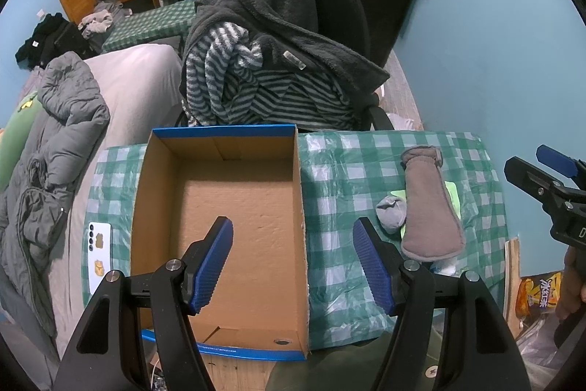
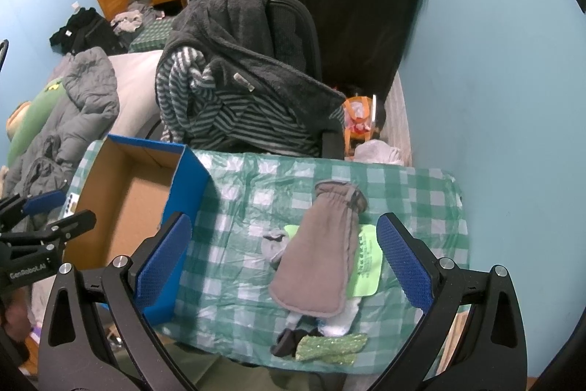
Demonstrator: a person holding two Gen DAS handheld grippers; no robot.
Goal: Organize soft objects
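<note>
A brown-grey mitten (image 2: pixel 318 259) (image 1: pixel 430 204) lies on the green checked table cover (image 2: pixel 234 281), over a light green cloth (image 2: pixel 366 262) and beside a balled grey sock (image 2: pixel 274 244) (image 1: pixel 392 211). A white sock (image 2: pixel 340 317), a black sock (image 2: pixel 289 341) and a glittery green sock (image 2: pixel 329 347) lie at the near edge. An open cardboard box (image 1: pixel 234 207) (image 2: pixel 128 207) with blue outer walls stands empty to the left. My left gripper (image 1: pixel 293 262) is open above the box's right wall. My right gripper (image 2: pixel 284 259) is open, hovering above the mitten pile.
A chair (image 2: pixel 289 35) draped with a dark fleece and striped clothes stands behind the table. A bed with a grey padded jacket (image 1: pixel 55 149) is to the left. A white phone (image 1: pixel 99 255) lies left of the box. The blue wall (image 2: pixel 494 98) is to the right.
</note>
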